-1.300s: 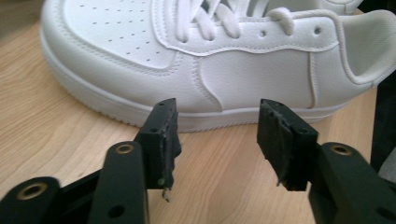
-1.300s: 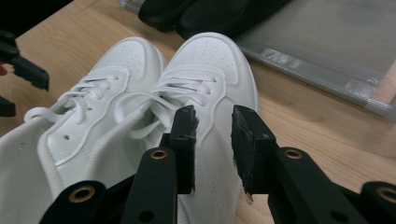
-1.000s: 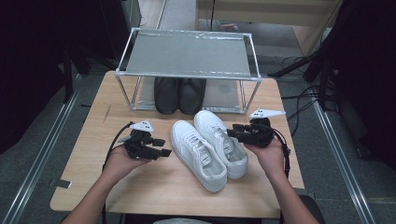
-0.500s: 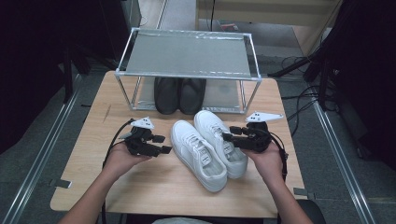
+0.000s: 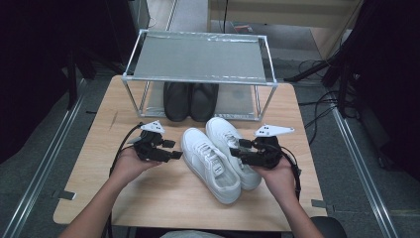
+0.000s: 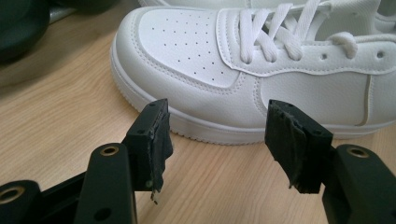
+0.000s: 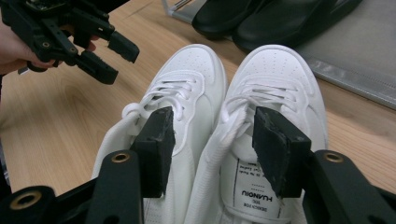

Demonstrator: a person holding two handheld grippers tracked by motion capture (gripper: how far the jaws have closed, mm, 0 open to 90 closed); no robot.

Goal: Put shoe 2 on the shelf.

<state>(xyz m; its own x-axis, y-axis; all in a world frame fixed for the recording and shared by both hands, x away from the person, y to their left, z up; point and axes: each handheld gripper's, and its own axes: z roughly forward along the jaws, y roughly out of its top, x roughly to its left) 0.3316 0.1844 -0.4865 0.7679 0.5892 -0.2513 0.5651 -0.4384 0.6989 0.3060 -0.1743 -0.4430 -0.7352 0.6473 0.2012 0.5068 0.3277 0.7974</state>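
While the two white sneakers [image 5: 220,156] are lying side by side at the middle of the surface [image 5: 148,198], toes toward the rack [image 5: 198,57] at the far edge, we are holding a claw at each flank of the pair. Our right claw [image 5: 241,151] is standing over the heel end of the right-hand shoe; its jaws have just been opening, and they are now gaping wide with the collar and tongue between them but, as far as we can judge, not pressed. Our left claw [image 5: 174,149] is hovering just beside the left-hand shoe, jaws well apart and holding nothing.

We are judging this as the moment between letting go and taking a fresh hold: next, each claw is needing to close on a firm part of a shoe, the collar or the sidewall.

The left claw view is giving us the sole line and perforated toe [image 6: 187,51] close up. The right claw view is giving the printed insole label [image 7: 254,193] and the black shoes [image 7: 275,18] under the rack.
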